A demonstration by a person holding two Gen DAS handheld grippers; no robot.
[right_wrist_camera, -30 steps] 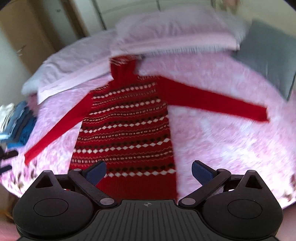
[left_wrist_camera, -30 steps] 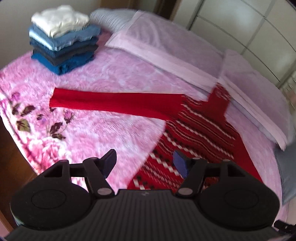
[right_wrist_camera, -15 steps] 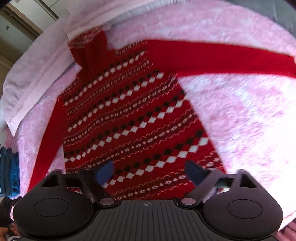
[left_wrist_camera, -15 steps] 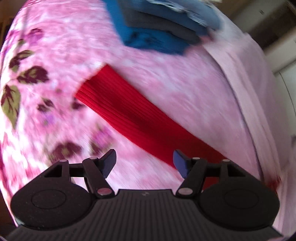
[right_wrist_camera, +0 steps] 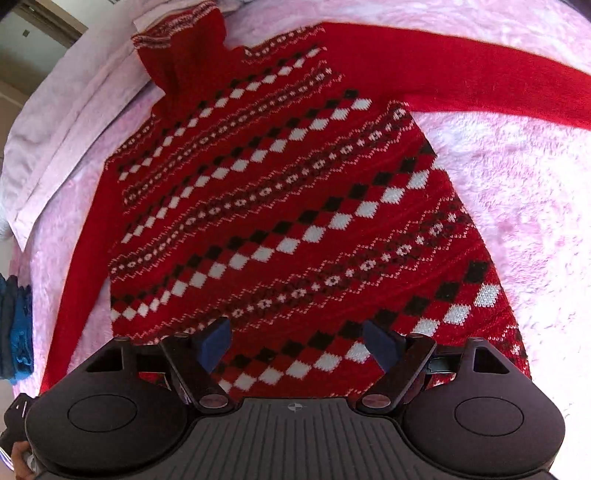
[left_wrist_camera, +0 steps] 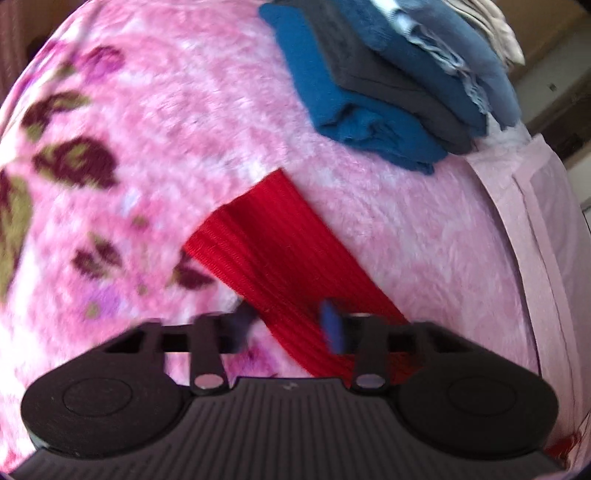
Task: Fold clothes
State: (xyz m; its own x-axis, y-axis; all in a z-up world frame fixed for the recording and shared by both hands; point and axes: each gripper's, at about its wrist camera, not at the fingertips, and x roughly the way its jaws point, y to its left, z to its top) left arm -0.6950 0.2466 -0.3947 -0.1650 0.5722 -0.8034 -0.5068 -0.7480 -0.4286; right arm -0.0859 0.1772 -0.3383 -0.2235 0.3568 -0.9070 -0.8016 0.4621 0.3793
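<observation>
Pink bedspread (left_wrist_camera: 388, 229) surrounds the sleeve cuff (left_wrist_camera: 243, 221); both hand-held grippers (left_wrist_camera: 288, 323) (right_wrist_camera: 297, 341) spread.

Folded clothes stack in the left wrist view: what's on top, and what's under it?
The stack shows blue and grey folded pieces with a whitish garment on top. It rests on the pink blanket; the blanket beneath it is covered.

A red sweater (right_wrist_camera: 280, 206) of ribbed, matt knit is being shown on a plush pink blanket (left_wrist_camera: 388, 221) — fleecy and softly shining. Above the sweater's sleeve (left_wrist_camera: 280, 254), a stack of folded clothes (left_wrist_camera: 388, 88) in matt cloth is being seen. Beside the sweater's collar, a smooth pale sheet (right_wrist_camera: 70, 122) is being displayed. Matt black plastic — ribbed at the base — is being shown on the right gripper (right_wrist_camera: 299, 345), with blue pads (right_wrist_camera: 214, 341).
</observation>
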